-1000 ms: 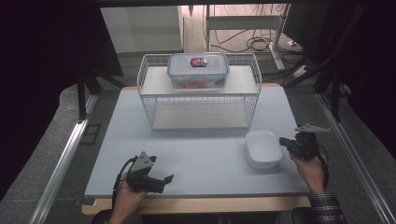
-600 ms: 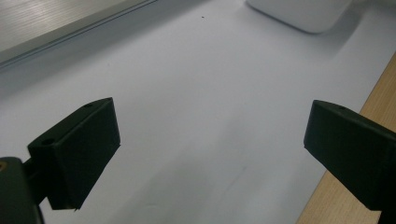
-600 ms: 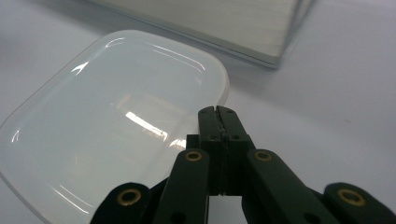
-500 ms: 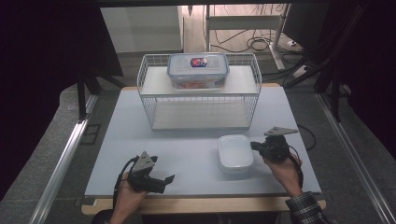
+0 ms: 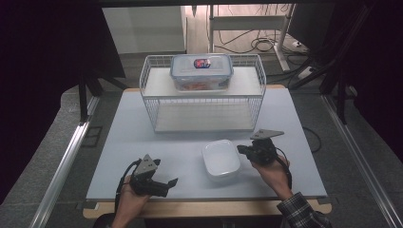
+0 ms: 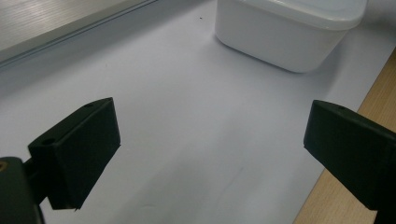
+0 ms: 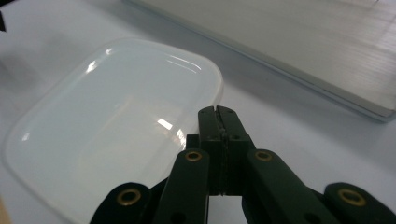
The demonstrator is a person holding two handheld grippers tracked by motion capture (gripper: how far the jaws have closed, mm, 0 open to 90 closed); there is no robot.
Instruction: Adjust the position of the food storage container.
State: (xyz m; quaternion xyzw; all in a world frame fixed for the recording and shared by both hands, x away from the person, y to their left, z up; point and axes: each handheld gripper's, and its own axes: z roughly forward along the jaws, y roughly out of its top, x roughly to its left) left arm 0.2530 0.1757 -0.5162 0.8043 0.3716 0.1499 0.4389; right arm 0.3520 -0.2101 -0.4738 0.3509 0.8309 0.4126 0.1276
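Leftward across the table, compared with the two earlier high views, have gone both the right gripper (image 5: 243,151) and the white lidded container (image 5: 221,159) beside it: the container lay near the table's right edge, and it now sits close to the middle of the front half. The right gripper's jaws are pressed fully together with nothing between them; in the right gripper view their joined tips (image 7: 218,112) sit at the rim of the container's lid (image 7: 112,126), and whether they touch it cannot be told. The right hand (image 5: 271,171) grips the tool from behind, a checked sleeve (image 5: 302,213) showing at the wrist.

The left gripper (image 5: 166,185) has kept its place at the table's front left, held in the left hand (image 5: 130,202). Its jaws stand wide apart and hold nothing; the left gripper view shows bare tabletop between them and the white lidded container (image 6: 289,32) well ahead.

Behind both tools, a white wire rack (image 5: 204,99) stands at the back of the pale table (image 5: 123,142). On the rack's upper shelf rests a clear lidded box (image 5: 202,71) with a red and blue label on its lid.
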